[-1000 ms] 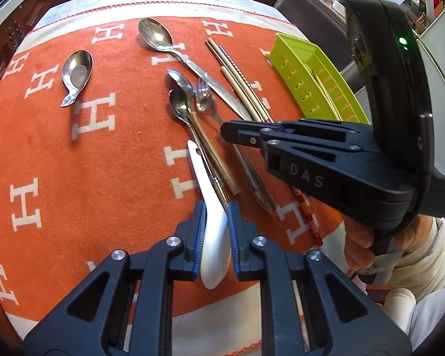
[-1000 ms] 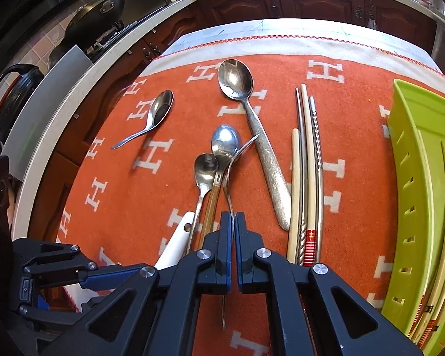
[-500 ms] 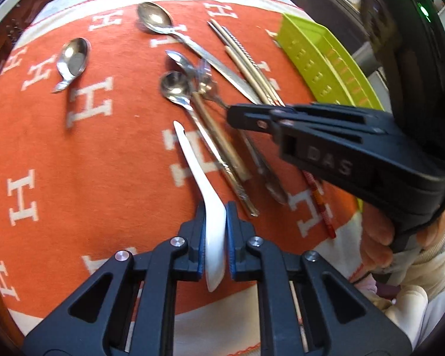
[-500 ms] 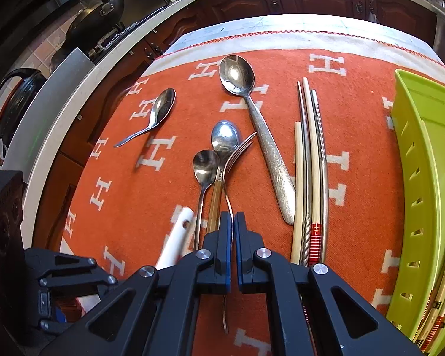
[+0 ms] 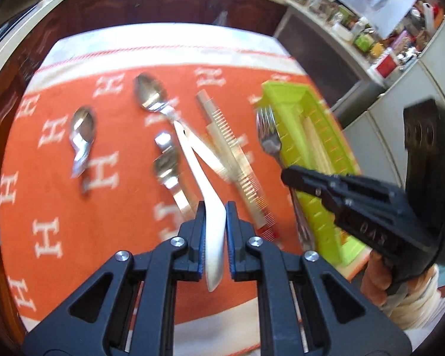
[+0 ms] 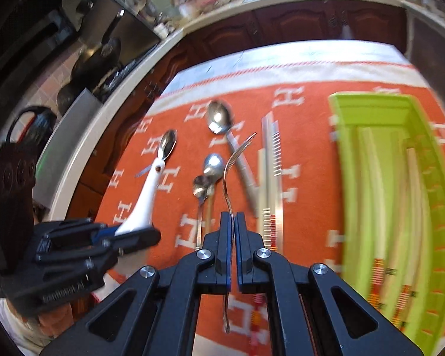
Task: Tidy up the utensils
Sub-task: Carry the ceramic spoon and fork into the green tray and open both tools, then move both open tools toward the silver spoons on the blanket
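My left gripper [image 5: 215,207] is shut on a white ceramic spoon [image 5: 204,190] and holds it above the orange cloth; it also shows in the right wrist view [image 6: 146,198]. My right gripper [image 6: 233,216] is shut on a metal fork [image 6: 231,172], lifted off the cloth; its tines show in the left wrist view [image 5: 268,136] beside the green tray [image 5: 311,136]. Metal spoons [image 5: 151,95] and chopsticks [image 5: 231,151] lie on the cloth. The tray [image 6: 430,207] holds chopsticks.
The orange cloth with white H letters [image 5: 74,207] covers the table. A small metal spoon [image 5: 81,136] lies at the left. Dark wood cabinets [image 6: 311,26] stand behind. A stove with pans [image 6: 103,56] is at the far left.
Both grippers have risen well above the cloth. The white spoon and the fork came up off the pile with them. The fork has moved right, towards the green tray.
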A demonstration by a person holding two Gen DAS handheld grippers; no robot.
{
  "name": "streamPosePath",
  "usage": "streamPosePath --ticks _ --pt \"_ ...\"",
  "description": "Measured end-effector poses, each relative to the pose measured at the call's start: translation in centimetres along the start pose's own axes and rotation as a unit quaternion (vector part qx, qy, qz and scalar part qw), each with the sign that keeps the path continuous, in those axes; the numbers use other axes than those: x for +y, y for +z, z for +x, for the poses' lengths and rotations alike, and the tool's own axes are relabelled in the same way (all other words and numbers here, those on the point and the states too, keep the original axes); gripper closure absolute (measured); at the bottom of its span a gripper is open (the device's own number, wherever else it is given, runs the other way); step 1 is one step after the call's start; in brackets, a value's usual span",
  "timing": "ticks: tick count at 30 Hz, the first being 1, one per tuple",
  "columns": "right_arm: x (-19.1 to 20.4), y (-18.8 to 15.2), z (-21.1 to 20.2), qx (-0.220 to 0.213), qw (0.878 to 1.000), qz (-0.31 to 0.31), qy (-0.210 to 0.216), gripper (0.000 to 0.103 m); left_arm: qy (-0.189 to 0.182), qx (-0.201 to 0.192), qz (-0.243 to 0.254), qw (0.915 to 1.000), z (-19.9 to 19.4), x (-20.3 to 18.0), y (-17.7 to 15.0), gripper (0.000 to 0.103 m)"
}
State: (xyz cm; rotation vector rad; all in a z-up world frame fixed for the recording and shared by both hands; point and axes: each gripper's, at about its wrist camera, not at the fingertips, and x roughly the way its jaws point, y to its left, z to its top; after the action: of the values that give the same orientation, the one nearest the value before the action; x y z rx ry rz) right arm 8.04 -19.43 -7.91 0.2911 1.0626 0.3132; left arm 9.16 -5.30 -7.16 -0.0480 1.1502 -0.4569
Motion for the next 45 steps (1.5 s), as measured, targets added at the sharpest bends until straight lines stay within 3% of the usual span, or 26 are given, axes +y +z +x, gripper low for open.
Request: streamPosePath --ticks 6,12,18,23,27,37,45 --pt "-5.0 0.4 -4.8 -0.040 0.997 0.024 -0.064 0.101 -0.038 -0.013 0.035 0.9986 2.0 -6.8 4.1 0.094" --pt "-9.9 -0.5 -6.1 -0.028 0.988 0.039 -0.146 0.101 -0.062 0.017 0.047 0.9968 5.5 -11.9 5.7 0.094" --pt "-13.3 -2.8 -5.8 -0.003 0.984 0.064 -0.164 0.100 -0.044 0.057 0.073 0.9947 9.7 -14.1 4.3 0.094" --pt "-14.3 -4.0 -5.6 0.005 0.984 0.083 -0.156 0.095 -0.032 0.053 0.089 0.9941 9.7 -14.2 3.2 0.094" --pt "-14.0 -4.2 -6.1 -0.009 0.985 0.089 -0.145 0.082 -0.025 0.045 0.098 0.9939 8.1 -13.8 2.3 0.093" --pt "-8.6 -3.9 -7.8 -0.023 0.990 0.063 -0.123 0.082 0.025 -0.005 0.113 0.9932 1.4 -10.1 -0.5 0.092" --pt "-3.0 -4.1 -6.8 -0.011 0.995 0.008 -0.095 0.082 0.085 -0.043 0.079 0.9923 -3.2 -4.6 -2.3 0.092"
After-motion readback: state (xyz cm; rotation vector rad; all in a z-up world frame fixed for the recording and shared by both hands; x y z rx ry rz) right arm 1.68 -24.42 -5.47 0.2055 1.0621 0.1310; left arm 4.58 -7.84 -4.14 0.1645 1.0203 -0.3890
